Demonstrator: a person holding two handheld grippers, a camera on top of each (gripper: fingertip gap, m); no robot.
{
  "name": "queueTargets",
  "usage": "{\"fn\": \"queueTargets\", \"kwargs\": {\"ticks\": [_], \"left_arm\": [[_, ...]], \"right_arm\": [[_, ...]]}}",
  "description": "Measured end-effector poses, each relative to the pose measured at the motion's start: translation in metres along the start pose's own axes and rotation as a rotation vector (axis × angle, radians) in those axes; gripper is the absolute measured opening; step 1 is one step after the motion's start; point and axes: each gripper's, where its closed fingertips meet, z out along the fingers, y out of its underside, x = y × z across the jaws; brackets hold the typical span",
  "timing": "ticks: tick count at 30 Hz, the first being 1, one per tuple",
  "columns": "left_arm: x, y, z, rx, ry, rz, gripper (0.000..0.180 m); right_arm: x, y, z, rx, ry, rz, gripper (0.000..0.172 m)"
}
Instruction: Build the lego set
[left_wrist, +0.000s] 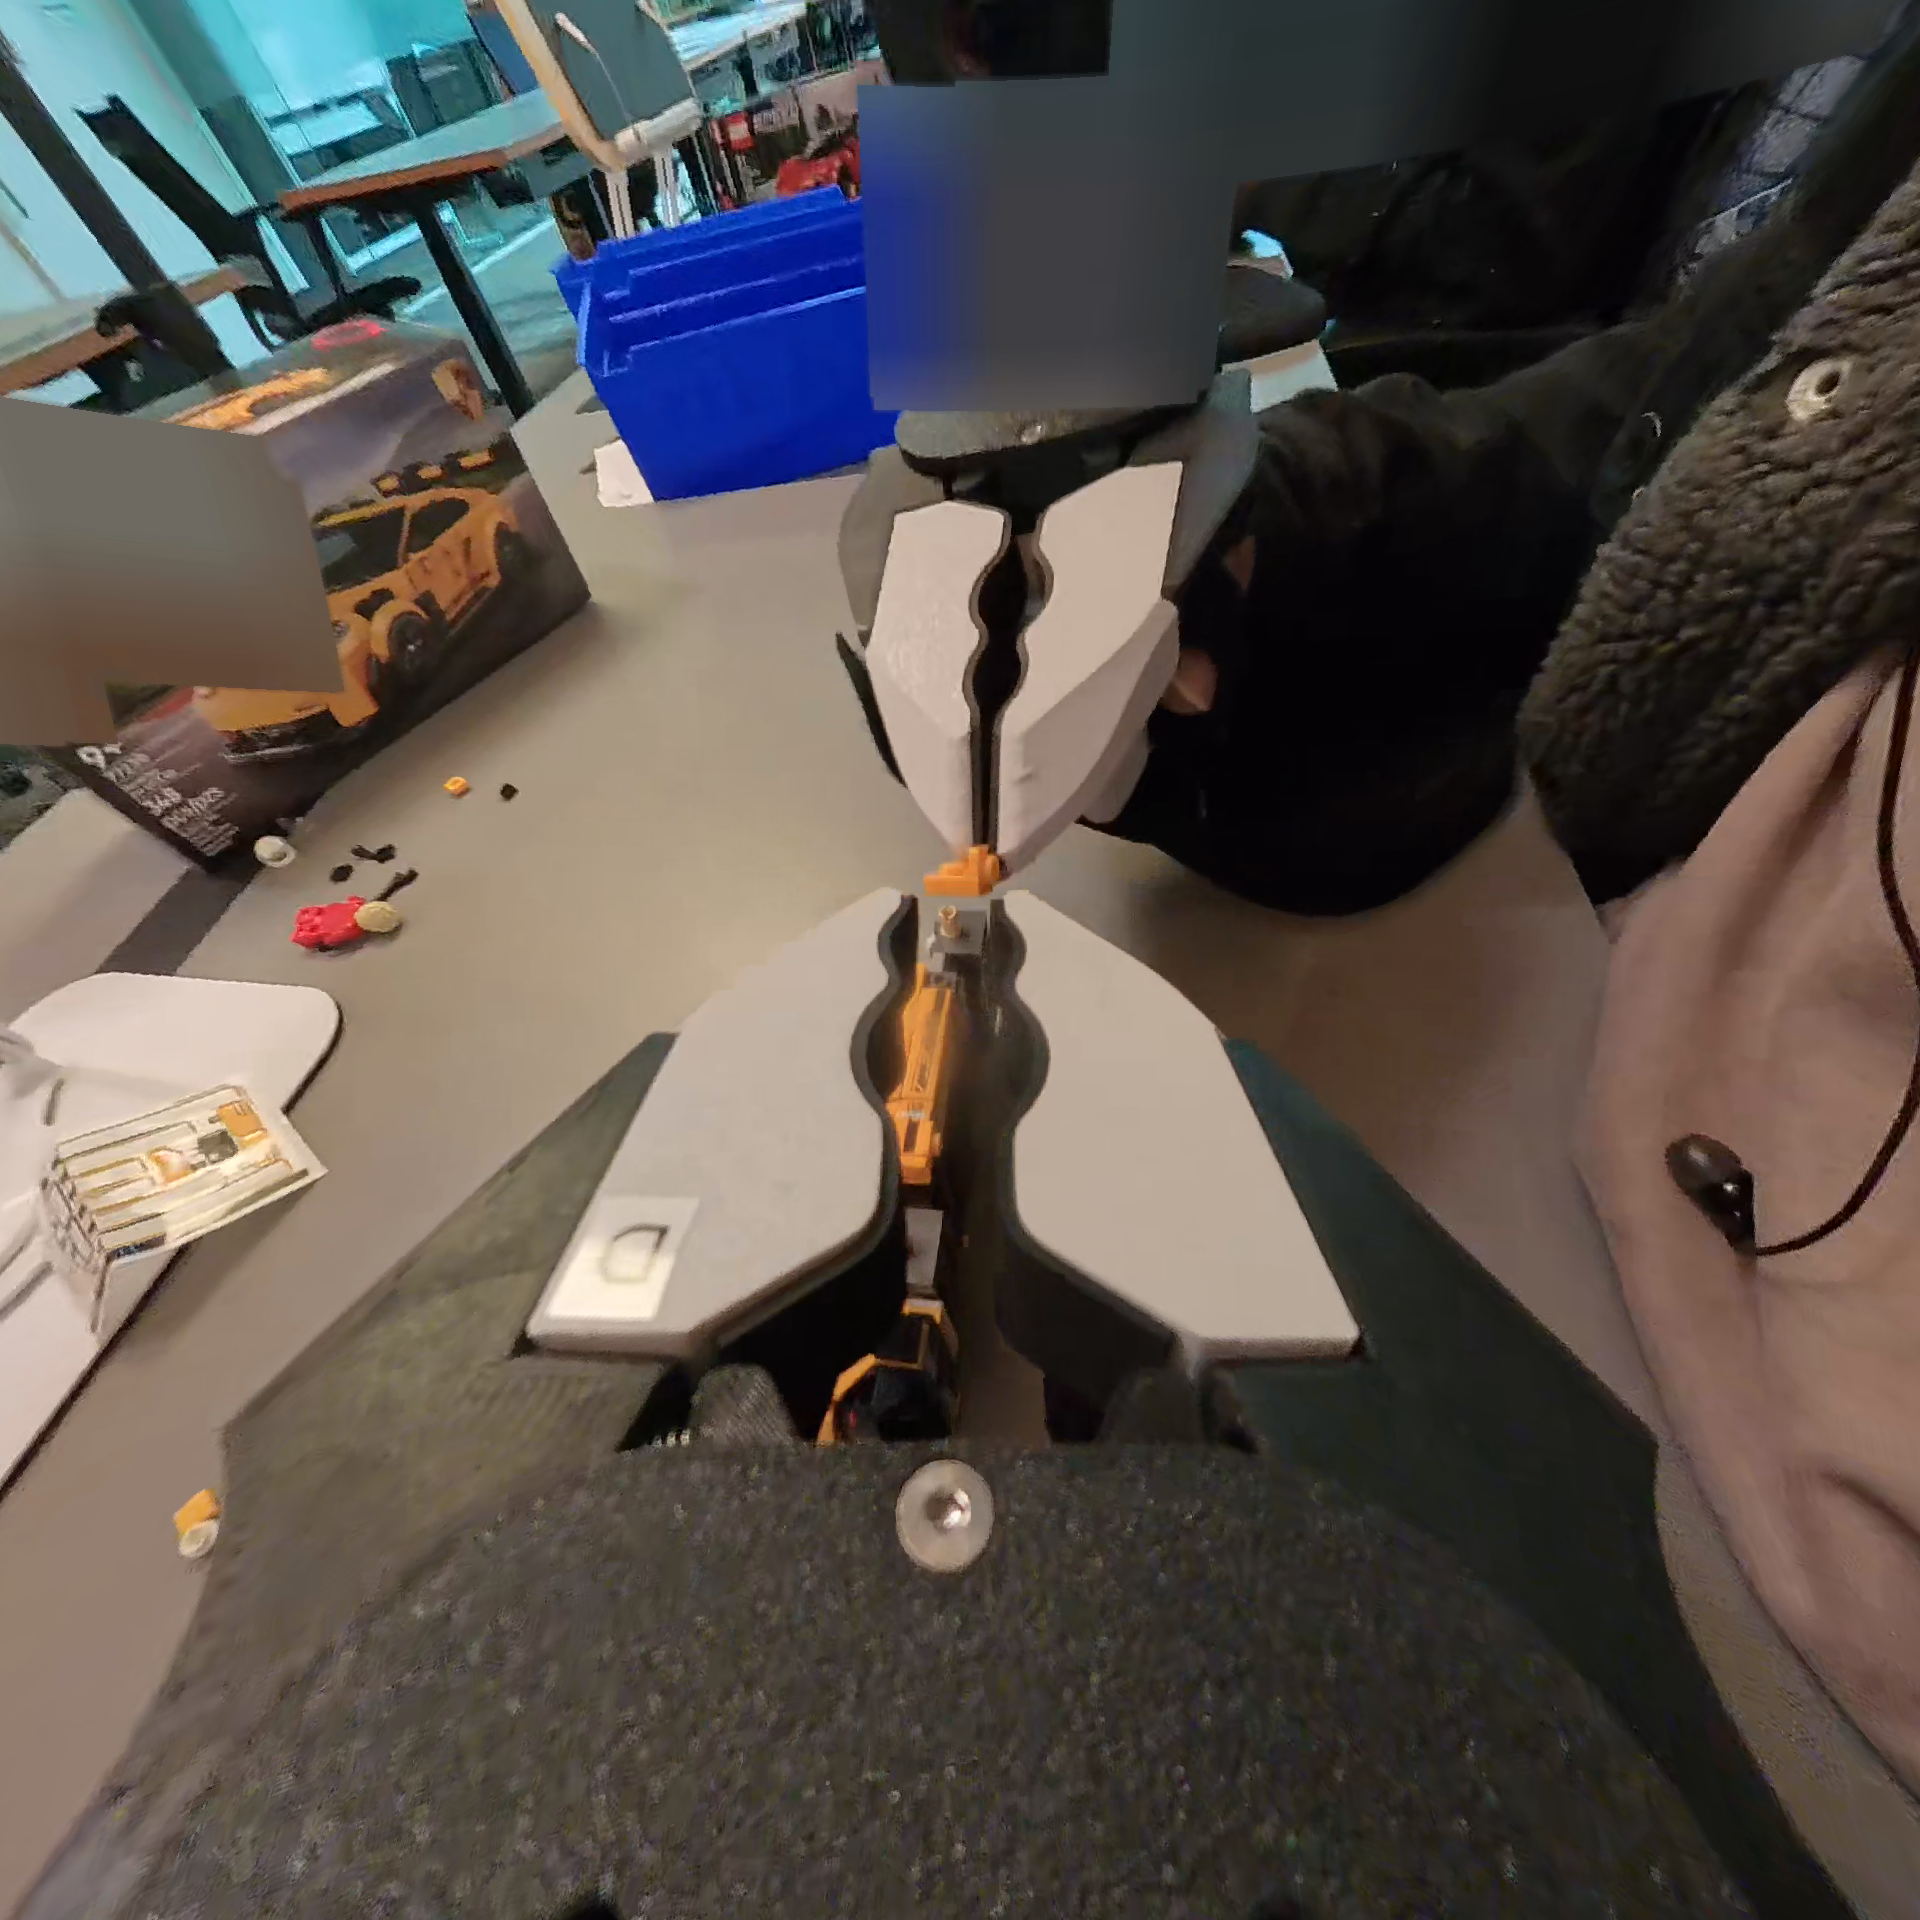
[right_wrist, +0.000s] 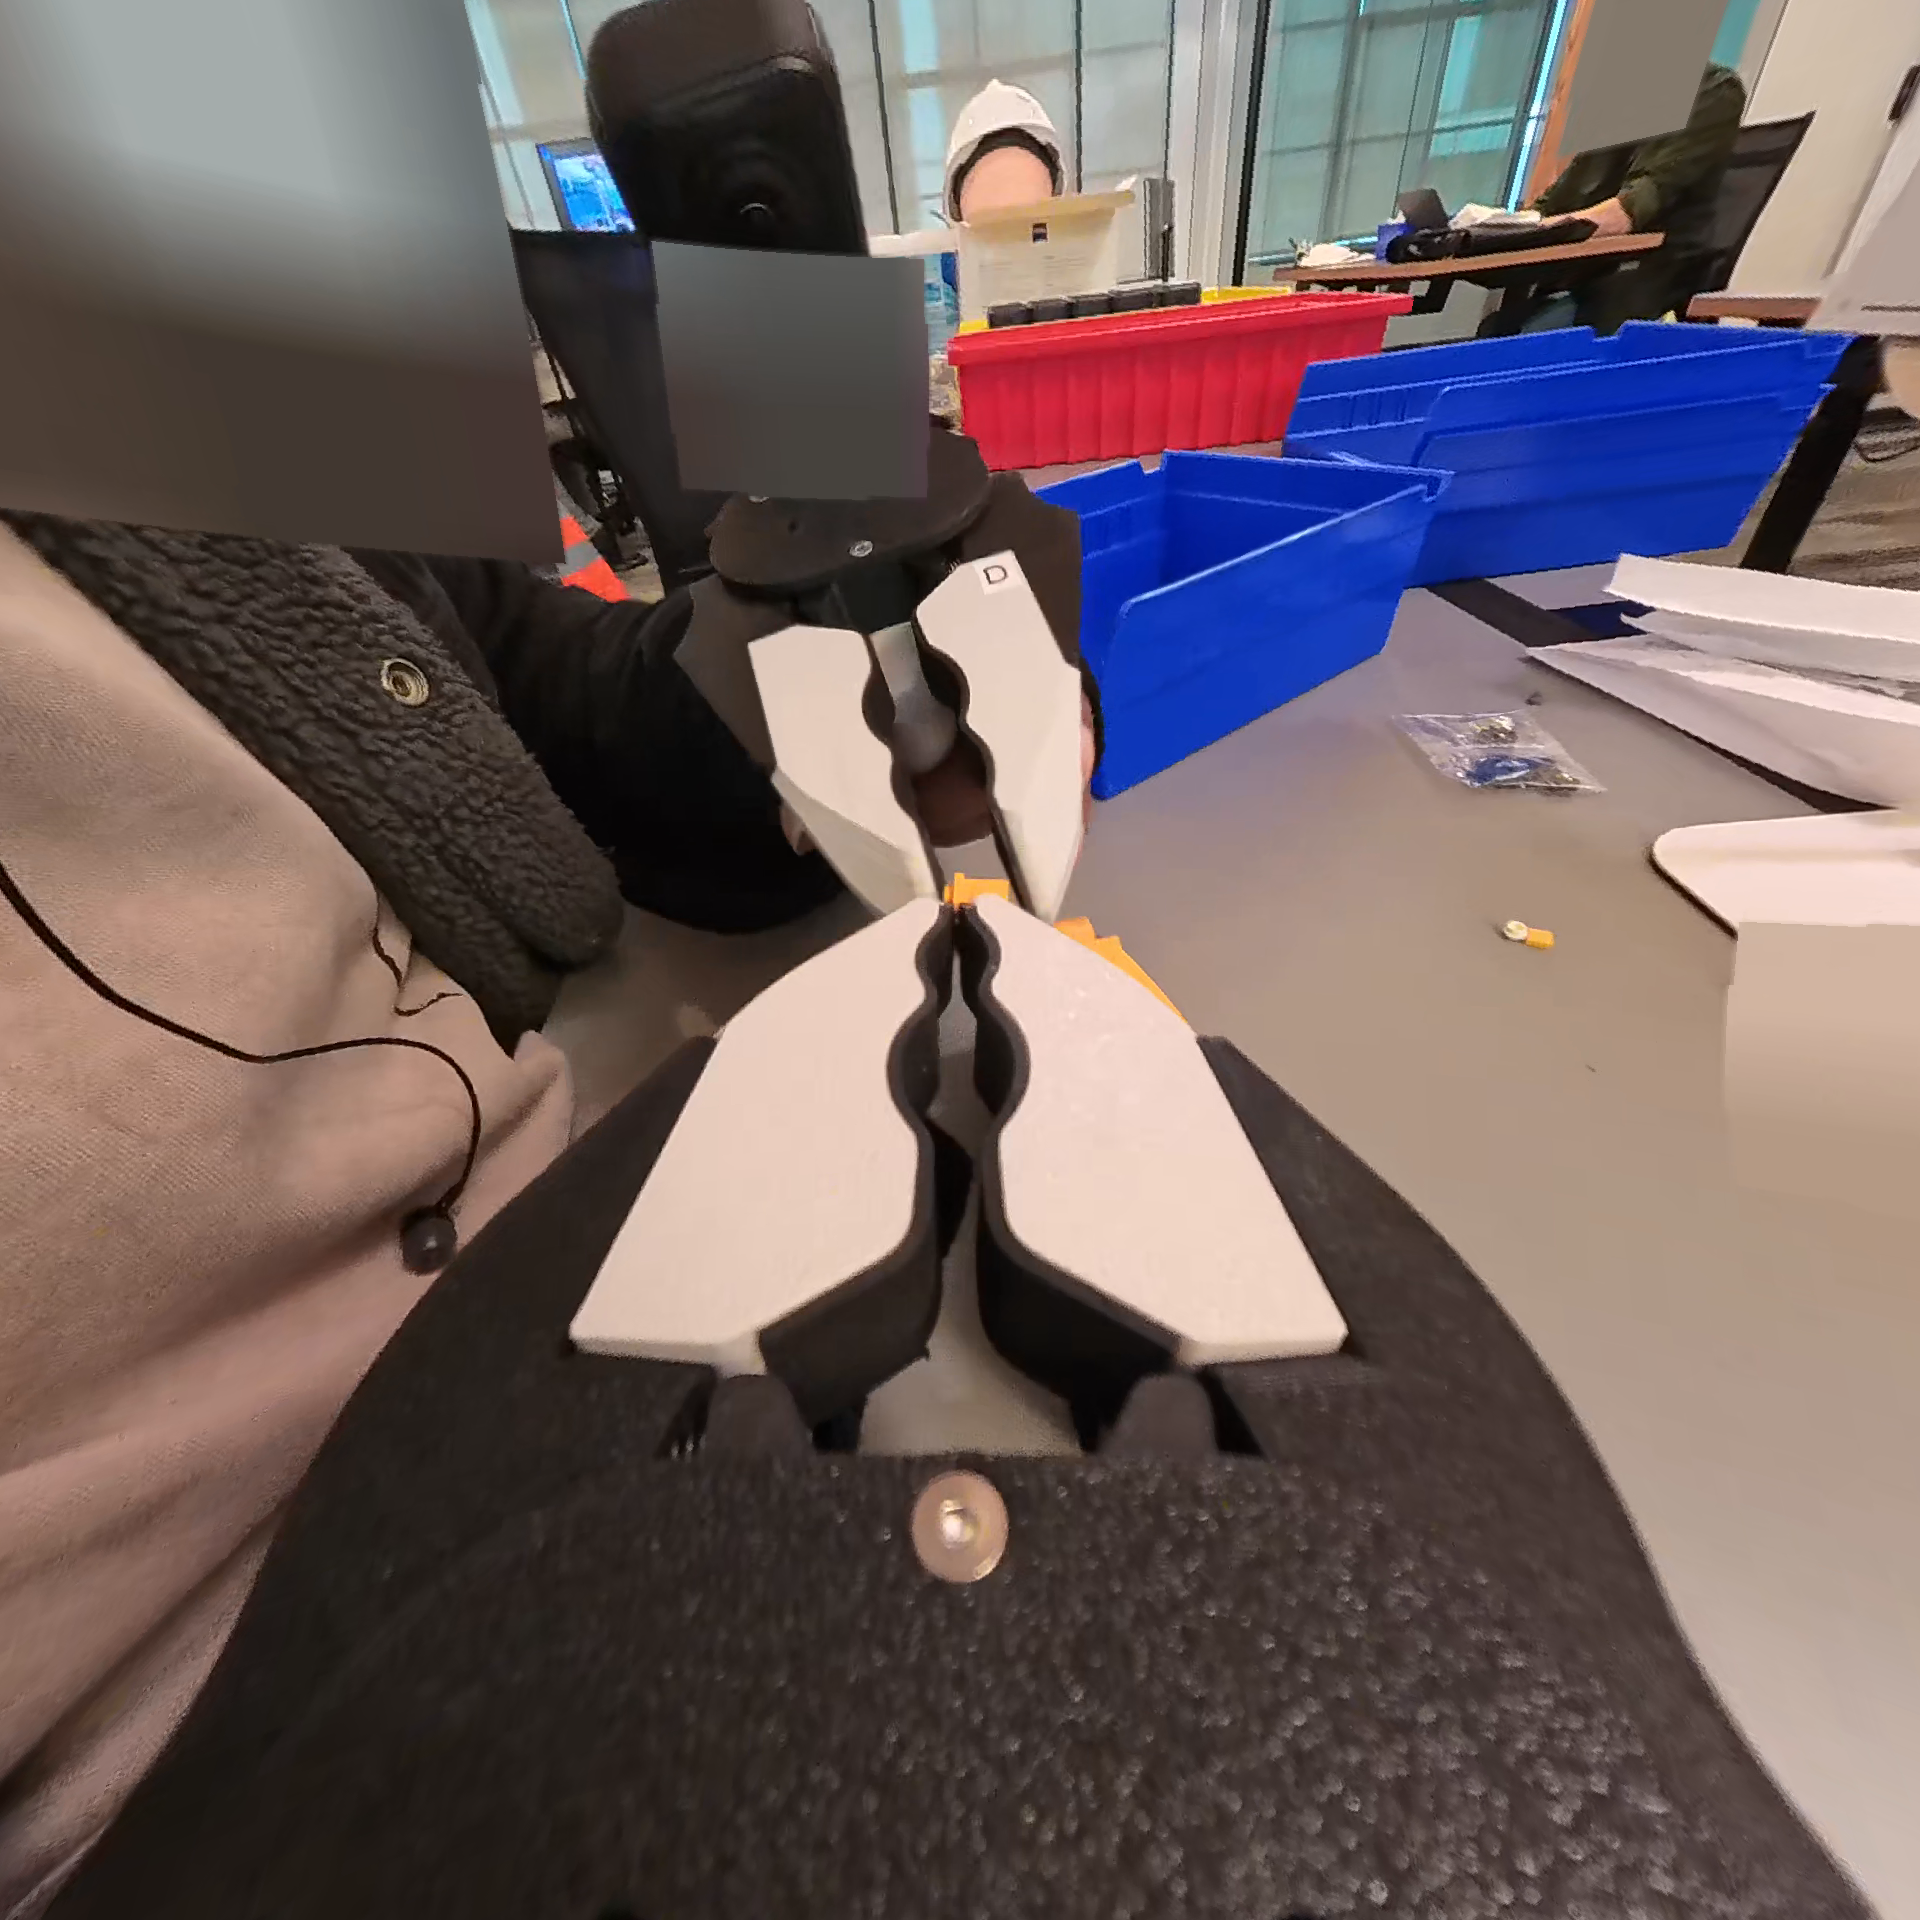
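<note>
1. My left hand-held gripper (left_wrist: 951, 914) is narrowed onto a long orange and grey brick assembly (left_wrist: 920, 1081) that runs lengthwise down the slot between its fingers. Both inner faces sit against the grey front end of the assembly.
2. The front end of that assembly carries a small tan stud (left_wrist: 948, 923) standing upright on a grey block.
3. My right hand-held gripper (left_wrist: 987, 847) comes in from the far side, tip to tip with the left one. Its fingertips are pressed together on a small orange brick piece (left_wrist: 961, 873).
4. The small orange brick piece hangs just above the tan stud; I cannot tell whether the 2 touch.
5. In the right wrist view my own fingers (right_wrist: 810, 1122) hide most of the piece, and only an orange edge shows past their tips.
6. Both tools hover over the grey tabletop (left_wrist: 675, 727) near its edge closest to me.
7. Toward the left edge of the tabletop lie a red brick part (left_wrist: 327, 923), several tiny black bits (left_wrist: 369, 860) and a printed box with a yellow car on it (left_wrist: 395, 582).
8. A sticker sheet (left_wrist: 177, 1174) rests on a white tray (left_wrist: 197, 1023) at the near left.
9. Blue bins (left_wrist: 727, 343) stand at the far edge.
</note>
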Motion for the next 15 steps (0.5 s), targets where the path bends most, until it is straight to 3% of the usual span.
{"fn": "queueTargets", "kwargs": {"ticks": [7, 15], "left_arm": [[0.007, -0.011, -0.007, 0.056, -0.029, 0.018, 0.011], [0.016, -0.019, -0.013, 0.058, -0.127, 0.205, 0.012]], "right_arm": [[-0.007, -0.009, 0.003, 0.044, -0.016, 0.031, 0.001], [-0.016, -0.014, 0.006, 0.094, -0.05, 0.158, 0.0]]}}
